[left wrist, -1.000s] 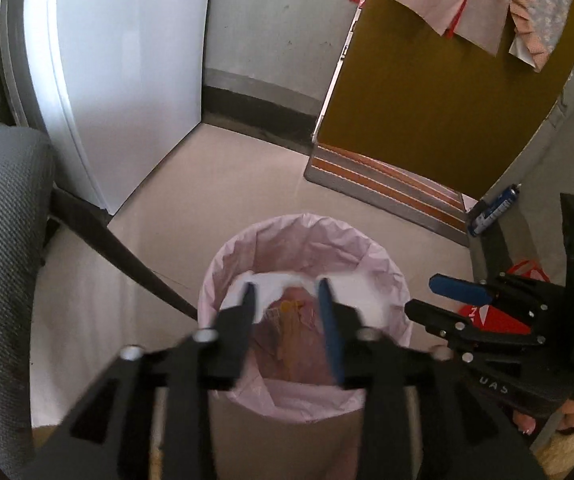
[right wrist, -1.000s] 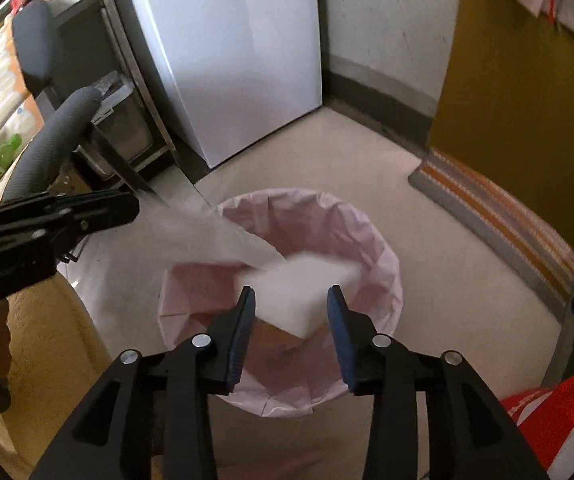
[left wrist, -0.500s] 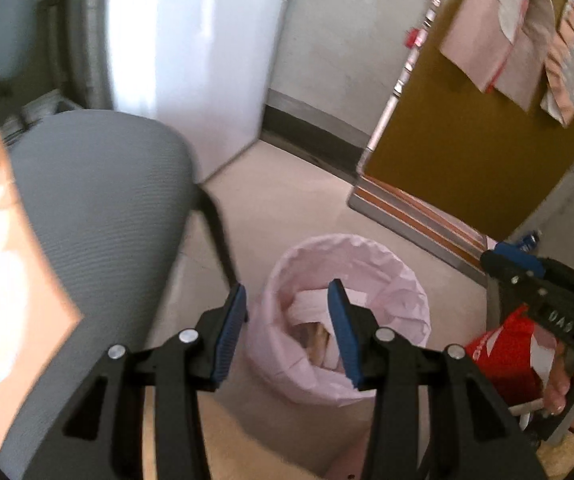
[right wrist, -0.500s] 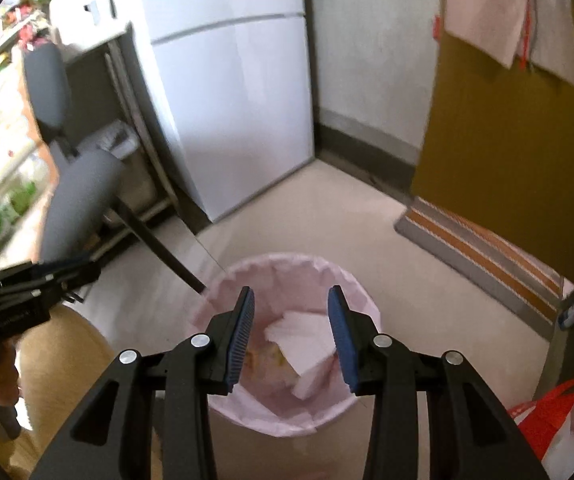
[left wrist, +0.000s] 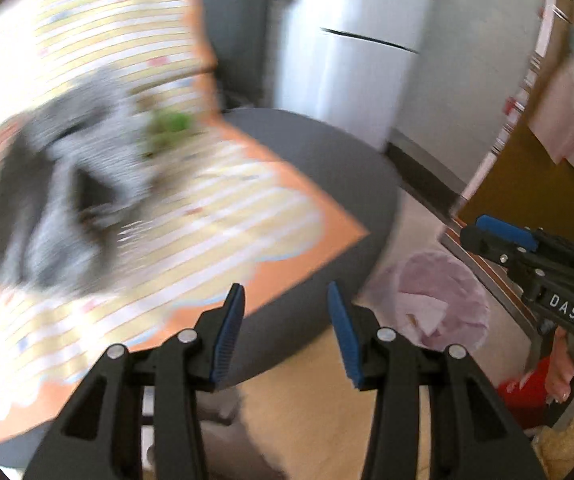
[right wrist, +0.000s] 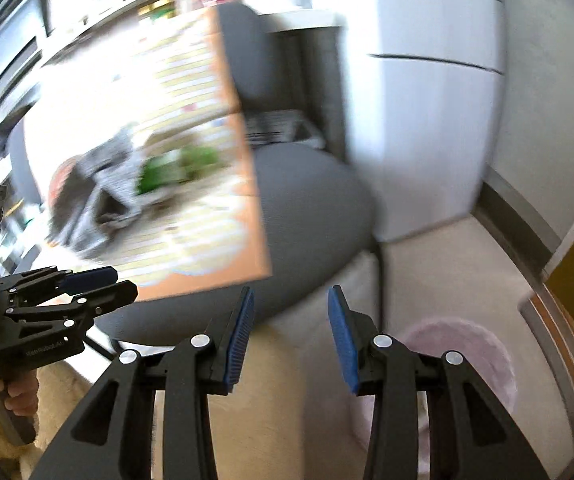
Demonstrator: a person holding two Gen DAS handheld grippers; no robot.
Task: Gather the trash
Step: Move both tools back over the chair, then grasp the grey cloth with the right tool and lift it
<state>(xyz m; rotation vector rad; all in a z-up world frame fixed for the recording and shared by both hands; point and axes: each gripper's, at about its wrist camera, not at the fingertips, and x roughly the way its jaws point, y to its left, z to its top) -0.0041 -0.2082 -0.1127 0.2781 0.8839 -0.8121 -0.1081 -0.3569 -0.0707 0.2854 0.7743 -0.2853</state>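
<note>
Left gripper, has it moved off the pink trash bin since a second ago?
Yes. The left gripper sat over the pink-lined trash bin; now the bin lies off to its right, and a grey chair seat and striped table are ahead.

Grey chair, white fridge
</note>
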